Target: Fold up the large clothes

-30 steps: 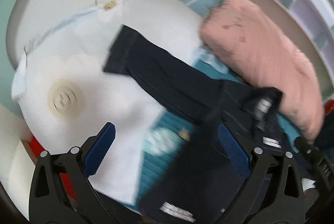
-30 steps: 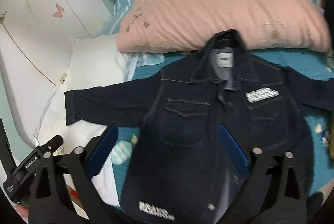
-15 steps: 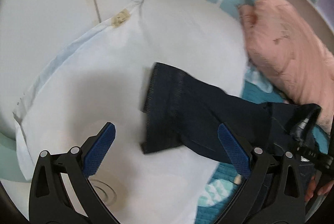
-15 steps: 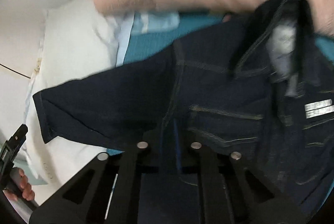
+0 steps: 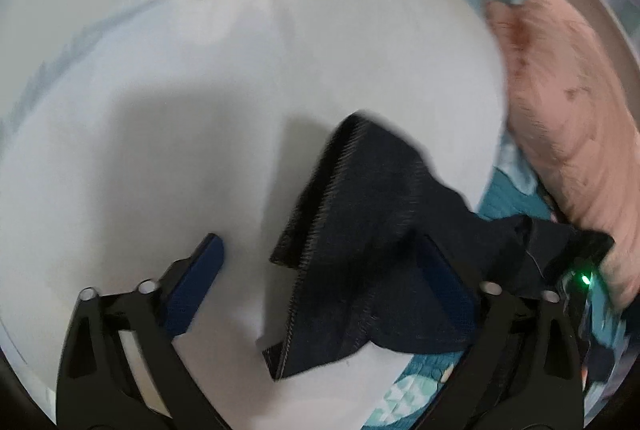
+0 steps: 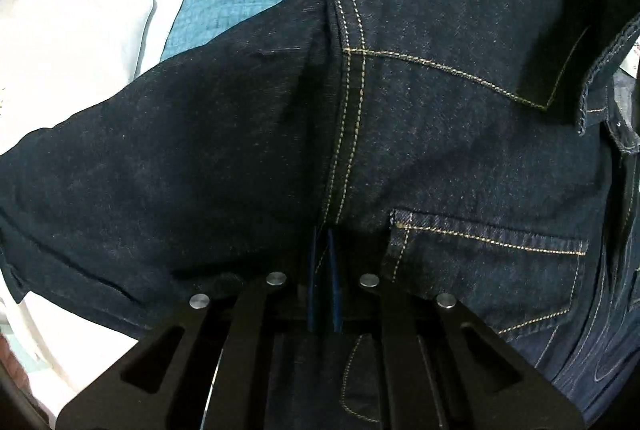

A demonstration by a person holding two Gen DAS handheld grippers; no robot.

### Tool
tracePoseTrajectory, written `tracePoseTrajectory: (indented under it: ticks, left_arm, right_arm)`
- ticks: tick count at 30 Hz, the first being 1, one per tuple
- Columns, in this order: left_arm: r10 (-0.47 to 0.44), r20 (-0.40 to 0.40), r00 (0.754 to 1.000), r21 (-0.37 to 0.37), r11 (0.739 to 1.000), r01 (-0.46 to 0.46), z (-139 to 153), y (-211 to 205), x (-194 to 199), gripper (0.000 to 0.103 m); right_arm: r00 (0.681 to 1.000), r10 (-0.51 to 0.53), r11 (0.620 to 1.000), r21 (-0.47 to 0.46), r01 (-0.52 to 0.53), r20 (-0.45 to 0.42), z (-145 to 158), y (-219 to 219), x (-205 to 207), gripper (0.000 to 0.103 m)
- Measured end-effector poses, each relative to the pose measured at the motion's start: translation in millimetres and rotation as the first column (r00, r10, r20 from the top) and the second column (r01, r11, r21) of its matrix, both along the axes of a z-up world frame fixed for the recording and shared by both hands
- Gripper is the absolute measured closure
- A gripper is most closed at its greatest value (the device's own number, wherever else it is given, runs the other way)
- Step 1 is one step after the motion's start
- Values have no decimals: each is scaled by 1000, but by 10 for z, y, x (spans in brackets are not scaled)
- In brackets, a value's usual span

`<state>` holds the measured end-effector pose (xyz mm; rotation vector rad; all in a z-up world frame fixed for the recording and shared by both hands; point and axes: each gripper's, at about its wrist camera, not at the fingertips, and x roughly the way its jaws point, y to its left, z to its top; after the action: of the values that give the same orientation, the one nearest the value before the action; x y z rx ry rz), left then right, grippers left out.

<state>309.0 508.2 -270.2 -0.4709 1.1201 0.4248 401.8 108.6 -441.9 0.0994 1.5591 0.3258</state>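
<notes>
A dark denim jacket (image 6: 440, 133) lies spread on the bed. My right gripper (image 6: 324, 262) is shut on the jacket near the seam where sleeve meets body, beside a chest pocket (image 6: 484, 262). In the left wrist view the sleeve cuff (image 5: 352, 230) lies on a white pillow (image 5: 200, 109), between the blue pads of my open left gripper (image 5: 320, 262), which hovers around the cuff without closing on it.
A pink quilt (image 5: 568, 109) lies at the right against the bed frame. A teal bedspread (image 6: 240, 1) shows under the jacket. The white pillow (image 6: 72, 13) is at the left in the right wrist view. The right gripper's green light (image 5: 585, 280) glows nearby.
My left gripper has moved in close over the sleeve cuff. My right gripper has closed on the jacket at the sleeve seam and moved in close.
</notes>
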Motion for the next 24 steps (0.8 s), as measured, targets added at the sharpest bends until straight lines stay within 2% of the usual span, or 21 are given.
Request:
tracePoseTrajectory:
  ticks: [2, 4, 5, 6, 11, 13, 16, 18, 24]
  left_arm:
    - [-13, -10, 1000, 41, 999, 13, -27, -33, 24, 50]
    - [-38, -3, 999, 73, 997, 38, -4, -110, 40, 63]
    - [-46, 3, 999, 71, 996, 45, 13, -146, 40, 79]
    - [-63, 29, 998, 40, 997, 62, 56, -185, 37, 83]
    - [-60, 41, 997, 48, 997, 58, 222, -328, 36, 87]
    - [-68, 46, 997, 55, 996, 65, 287, -399, 17, 87]
    - [-97, 56, 994, 68, 993, 93, 430, -555, -17, 87]
    - [-112, 53, 992, 97, 990, 107, 496, -688, -7, 87]
    - [-152, 49, 987, 153, 978, 142, 641, -1090, -68, 87]
  right_arm:
    - [1000, -9, 1000, 30, 9, -17, -34, -61, 24, 99]
    - [999, -16, 998, 59, 18, -37, -52, -139, 62, 99]
    - [999, -18, 998, 67, 21, -43, -60, -162, 71, 99]
    - [999, -18, 997, 72, 21, -47, -62, -186, 80, 99]
    - [999, -28, 997, 72, 30, -32, -46, -264, 83, 99]
    - [1000, -25, 996, 80, 26, -7, 37, -323, 35, 99]
    - [999, -47, 996, 74, 48, -22, 187, -375, -75, 100]
    - [997, -79, 990, 117, 82, -26, 315, -525, -148, 100]
    - [995, -71, 987, 148, 59, 74, 871, -917, -379, 100]
